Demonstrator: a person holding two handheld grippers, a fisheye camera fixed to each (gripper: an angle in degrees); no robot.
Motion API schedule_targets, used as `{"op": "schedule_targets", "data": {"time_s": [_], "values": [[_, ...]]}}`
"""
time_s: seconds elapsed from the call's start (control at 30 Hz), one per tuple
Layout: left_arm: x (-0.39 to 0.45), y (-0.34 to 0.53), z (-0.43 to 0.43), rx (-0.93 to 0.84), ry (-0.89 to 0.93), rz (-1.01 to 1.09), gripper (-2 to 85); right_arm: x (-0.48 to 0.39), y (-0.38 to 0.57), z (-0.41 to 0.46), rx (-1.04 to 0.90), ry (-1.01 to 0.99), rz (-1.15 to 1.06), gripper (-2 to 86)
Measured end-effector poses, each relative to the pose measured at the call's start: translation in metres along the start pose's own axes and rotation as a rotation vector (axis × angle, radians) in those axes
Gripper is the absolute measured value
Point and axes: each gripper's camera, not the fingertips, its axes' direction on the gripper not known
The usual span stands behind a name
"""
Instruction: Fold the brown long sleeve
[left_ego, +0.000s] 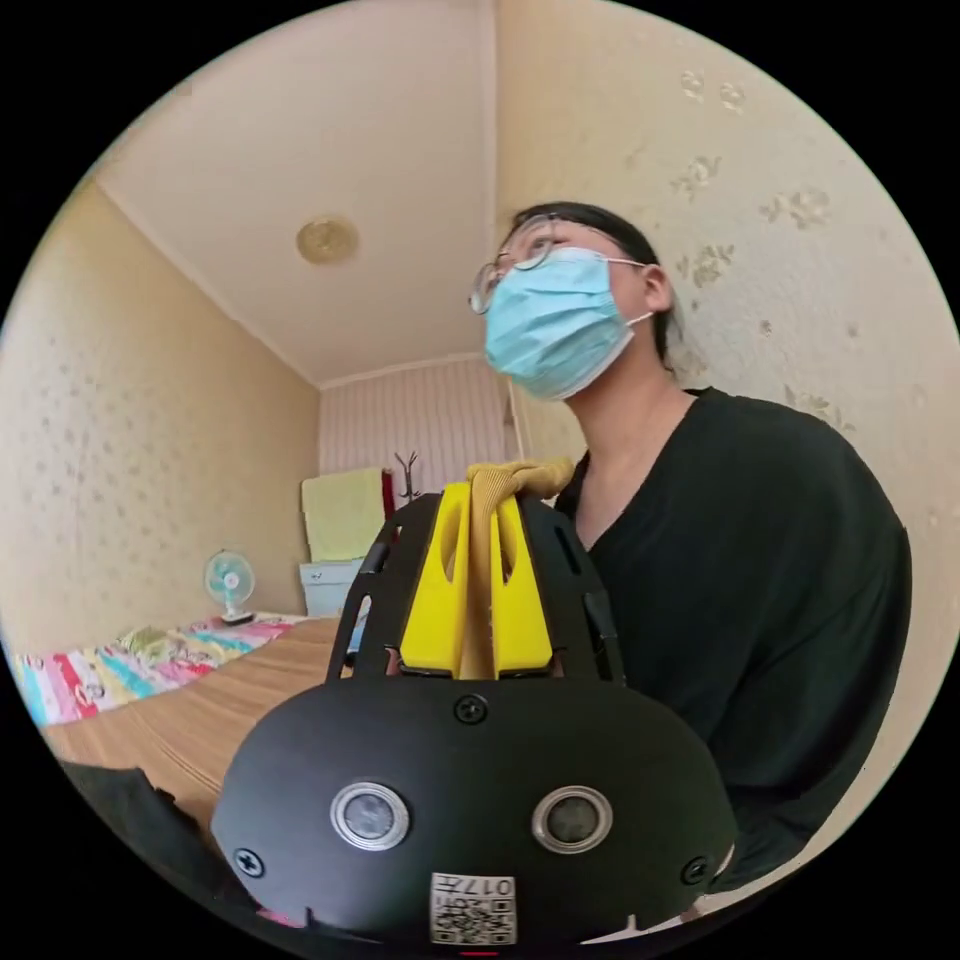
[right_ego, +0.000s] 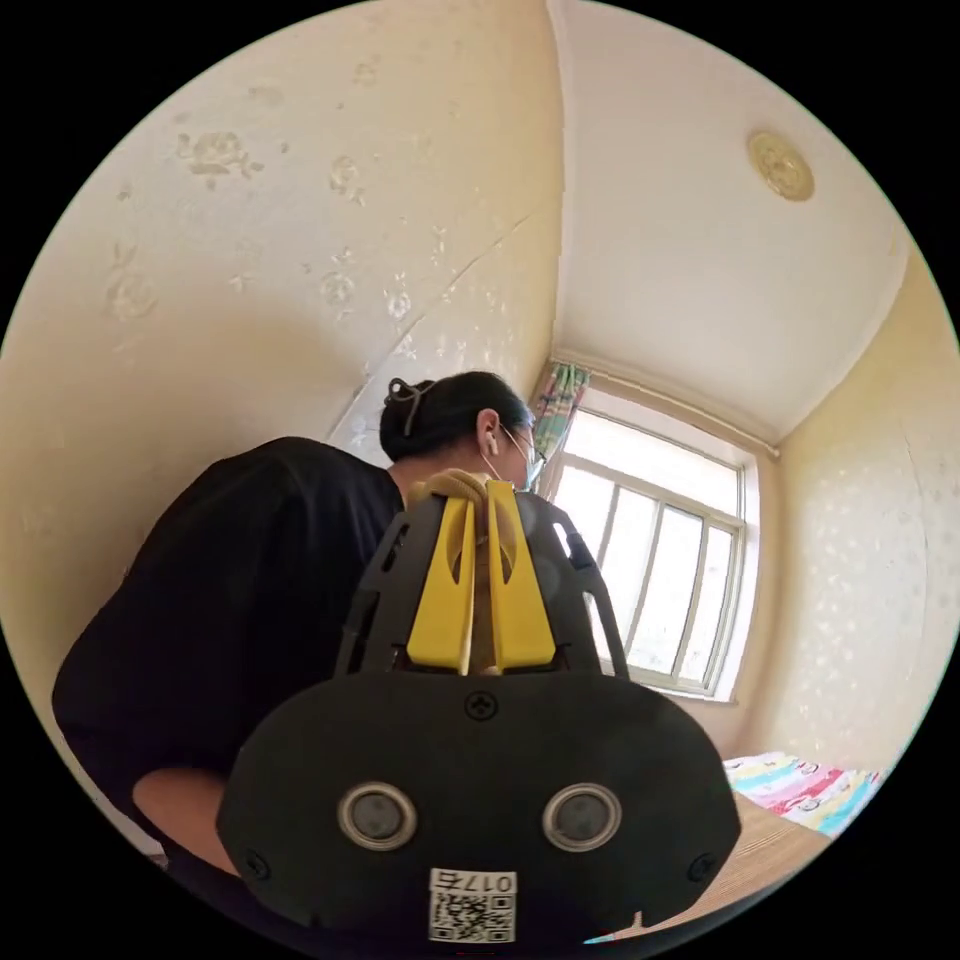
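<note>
Seen behind the left gripper (left_ego: 482, 520): a person in a black top (left_ego: 760, 600), a bed with a striped, colourful cover (left_ego: 140, 660), a wooden surface (left_ego: 200, 720) and a small fan (left_ego: 230, 583); behind the right gripper (right_ego: 482, 515): the same person from behind, beside a bright window (right_ego: 660, 580). Both pairs of yellow jaws nearly closed, each clamped on a bunched fold of the brown long sleeve (left_ego: 505, 480), raised before the person's chest. Rest of the garment hidden behind the gripper bodies.
</note>
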Motion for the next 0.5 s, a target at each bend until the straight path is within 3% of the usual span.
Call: {"op": "schedule_targets", "data": {"time_s": [0.07,0.13,0.23,0.33,0.4,0.47,0.5], "values": [[0.010,-0.023,0.026,-0.021,0.022,0.040,3.1,-0.013,-0.019,0.012,-0.076,0.057,-0.046,1.7],[0.006,-0.035,0.042,-0.064,-0.074,-0.015,3.0,-0.021,-0.030,0.023,-0.148,0.168,-0.077,1.8],[-0.051,-0.033,0.075,-0.195,-0.273,-0.347,3.2,-0.005,-0.022,0.025,-0.223,0.390,-0.056,2.0],[-0.149,-0.017,0.114,-0.311,-0.381,-0.567,3.1,0.080,0.018,0.019,-0.357,0.651,0.179,2.5],[-0.237,-0.025,0.137,-0.391,-0.441,-0.590,3.2,0.195,0.057,0.026,-0.473,0.901,0.458,3.4],[-0.388,-0.027,0.166,-0.477,-0.630,-0.689,4.0,0.293,0.087,0.034,-0.493,1.134,0.746,4.0],[-0.425,-0.023,0.170,-0.489,-0.685,-0.713,4.7,0.352,0.104,0.053,-0.608,1.274,0.801,4.5]]}}
